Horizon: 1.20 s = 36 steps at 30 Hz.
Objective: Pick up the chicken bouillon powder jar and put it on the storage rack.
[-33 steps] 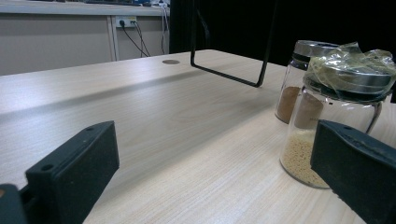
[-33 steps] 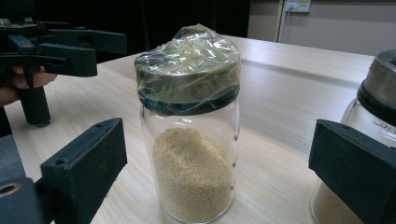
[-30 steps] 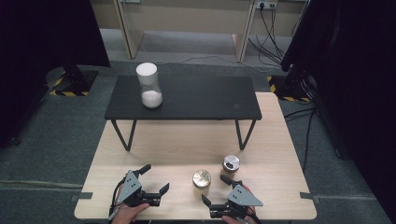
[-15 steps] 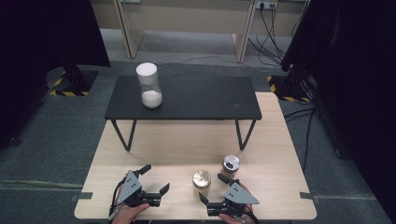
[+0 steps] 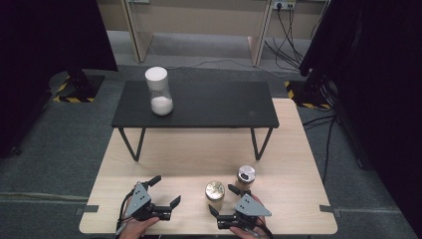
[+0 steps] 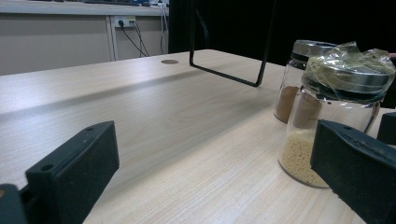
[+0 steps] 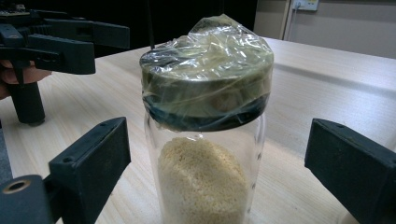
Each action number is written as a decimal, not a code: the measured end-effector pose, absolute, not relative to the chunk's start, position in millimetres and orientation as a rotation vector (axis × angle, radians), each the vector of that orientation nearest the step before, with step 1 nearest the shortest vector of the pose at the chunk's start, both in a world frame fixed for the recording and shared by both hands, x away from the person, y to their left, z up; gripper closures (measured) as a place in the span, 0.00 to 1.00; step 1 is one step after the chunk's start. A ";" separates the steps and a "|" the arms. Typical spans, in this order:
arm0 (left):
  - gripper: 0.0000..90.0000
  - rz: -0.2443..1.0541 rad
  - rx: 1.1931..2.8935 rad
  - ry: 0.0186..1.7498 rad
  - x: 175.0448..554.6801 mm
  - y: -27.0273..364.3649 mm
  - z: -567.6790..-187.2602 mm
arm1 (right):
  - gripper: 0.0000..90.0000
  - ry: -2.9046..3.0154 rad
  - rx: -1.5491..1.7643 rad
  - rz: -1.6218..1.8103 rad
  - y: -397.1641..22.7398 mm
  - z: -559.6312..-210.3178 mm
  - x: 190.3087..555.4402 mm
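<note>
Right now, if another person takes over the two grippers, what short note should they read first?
Left gripper: open, holds nothing, low over the wooden table.
Right gripper: fingers have just been closing around the jar of pale grains, one at each side, not touching yet.
Jar with brown powder stands just behind it; white-lidded jar on the black table.
Done: right gripper lined up.
Left: grip the jar and carry on.

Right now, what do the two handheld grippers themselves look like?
Left gripper and right gripper match: black bodies, two chunky black jaws with matte, block-shaped pads. Each carries a grey three-cornered plate on top, and a black cable trails back toward the hand.
</note>
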<state>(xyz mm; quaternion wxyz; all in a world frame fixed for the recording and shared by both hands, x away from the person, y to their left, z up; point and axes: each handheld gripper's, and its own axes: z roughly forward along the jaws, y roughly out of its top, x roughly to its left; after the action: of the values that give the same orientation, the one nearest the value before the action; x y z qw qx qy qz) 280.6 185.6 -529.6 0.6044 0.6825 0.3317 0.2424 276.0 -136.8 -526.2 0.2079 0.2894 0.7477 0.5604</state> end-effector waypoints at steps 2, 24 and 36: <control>0.01 0.561 1.580 0.768 280.6 185.6 -529.6 | 0.09 2.081 0.802 1.560 -135.8 -526.0 276.5; 0.01 0.558 1.579 0.767 280.3 185.4 -529.5 | 0.25 2.109 0.779 1.527 -123.4 -526.2 285.5; 0.01 0.555 1.579 0.766 280.1 185.1 -529.4 | 0.34 2.150 0.797 1.504 -118.4 -524.5 287.5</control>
<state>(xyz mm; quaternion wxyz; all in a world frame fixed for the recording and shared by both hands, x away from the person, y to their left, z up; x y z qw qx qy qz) 280.1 185.1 -529.4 0.6055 0.6828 0.3311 0.2400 287.5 -118.4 -524.5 0.1984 0.2849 0.7684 0.5376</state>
